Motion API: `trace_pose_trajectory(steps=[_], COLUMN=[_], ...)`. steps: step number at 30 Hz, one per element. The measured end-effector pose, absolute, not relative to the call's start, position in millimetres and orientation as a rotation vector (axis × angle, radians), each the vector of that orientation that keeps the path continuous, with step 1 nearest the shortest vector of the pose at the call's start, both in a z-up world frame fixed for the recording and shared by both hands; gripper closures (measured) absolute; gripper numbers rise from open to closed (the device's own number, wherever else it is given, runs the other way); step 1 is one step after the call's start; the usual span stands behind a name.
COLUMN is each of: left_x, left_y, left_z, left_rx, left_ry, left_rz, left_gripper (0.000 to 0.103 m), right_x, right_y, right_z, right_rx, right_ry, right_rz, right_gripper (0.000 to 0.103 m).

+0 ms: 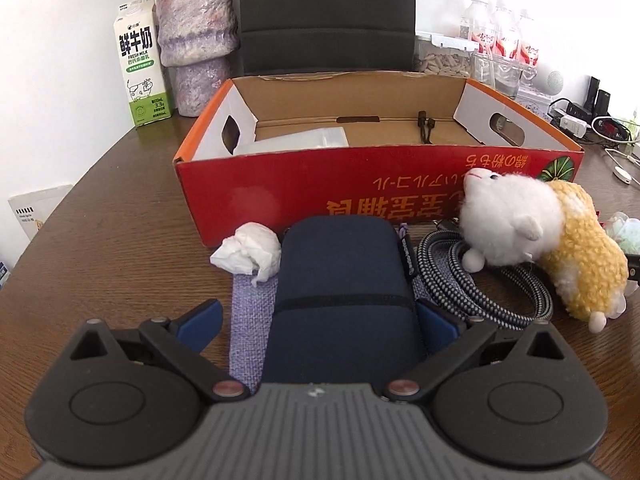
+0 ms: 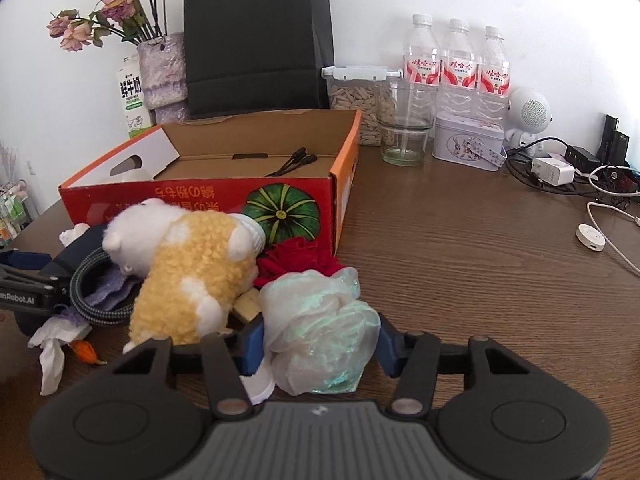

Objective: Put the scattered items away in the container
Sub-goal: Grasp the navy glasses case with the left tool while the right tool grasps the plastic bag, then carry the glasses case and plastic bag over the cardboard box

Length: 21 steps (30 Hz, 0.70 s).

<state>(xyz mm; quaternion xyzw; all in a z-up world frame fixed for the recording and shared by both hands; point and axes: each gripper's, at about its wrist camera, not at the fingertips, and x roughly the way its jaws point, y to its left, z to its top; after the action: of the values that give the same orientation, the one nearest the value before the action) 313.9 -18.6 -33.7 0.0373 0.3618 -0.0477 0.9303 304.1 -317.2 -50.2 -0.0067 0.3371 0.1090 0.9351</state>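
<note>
A red cardboard box (image 1: 320,184) stands open at mid table, also seen in the right wrist view (image 2: 200,196); a clear pouch and a thin black cable lie inside. In front of it lies a navy zip case (image 1: 340,280) on a purple cloth (image 1: 248,320). My left gripper (image 1: 318,320) straddles the case, open, its left pad clear of it. Beside the case are a crumpled tissue (image 1: 248,252), a braided cable (image 1: 460,280), a white plush (image 1: 512,220) and a yellow plush (image 2: 192,280). My right gripper (image 2: 320,344) has both pads against a crumpled shiny plastic bag (image 2: 320,320). A red fabric piece (image 2: 296,260) lies behind it.
A milk carton (image 1: 140,68), a flower vase (image 1: 196,40) and a black paper bag (image 2: 256,40) stand behind the box. To the right are water bottles (image 2: 456,60), a seed jar, a glass (image 2: 404,136), a tin (image 2: 468,144), chargers with cables (image 2: 560,172) and bare wood.
</note>
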Motion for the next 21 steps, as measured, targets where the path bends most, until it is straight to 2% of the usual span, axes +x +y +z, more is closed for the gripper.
trace_pose_trajectory(steps=[1, 7, 10, 14, 21], left_x=[313.3, 307.0, 305.3, 302.4, 296.5], left_y=[-17.9, -21.5, -24.2, -25.2, -21.7], left_z=[-34.4, -33.8, -34.1, -33.8, -31.6], left_rx=[0.068, 0.083, 0.090, 0.093, 0.057], left_ry=[0.738, 0.702, 0.692, 0.680, 0.665], left_rz=[-0.106, -0.124, -0.125, -0.139, -0.137], left_gripper=[0.006, 0.017, 0.019, 0.028, 0.033], right_x=[303.5, 302.5, 301.3, 299.6, 295.0], right_y=[-317.0, -318.8, -318.7, -319.6, -320.2], right_z=[-50.7, -53.9, -54.0, -55.1, -53.0], right_rx=[-0.015, -0.010, -0.015, -0.015, -0.014], right_ry=[0.689, 0.690, 0.687, 0.681, 0.663], right_rz=[0.227, 0.212, 0.212, 0.209, 0.209], right_gripper=[0.050, 0.056, 0.058, 0.060, 0.062])
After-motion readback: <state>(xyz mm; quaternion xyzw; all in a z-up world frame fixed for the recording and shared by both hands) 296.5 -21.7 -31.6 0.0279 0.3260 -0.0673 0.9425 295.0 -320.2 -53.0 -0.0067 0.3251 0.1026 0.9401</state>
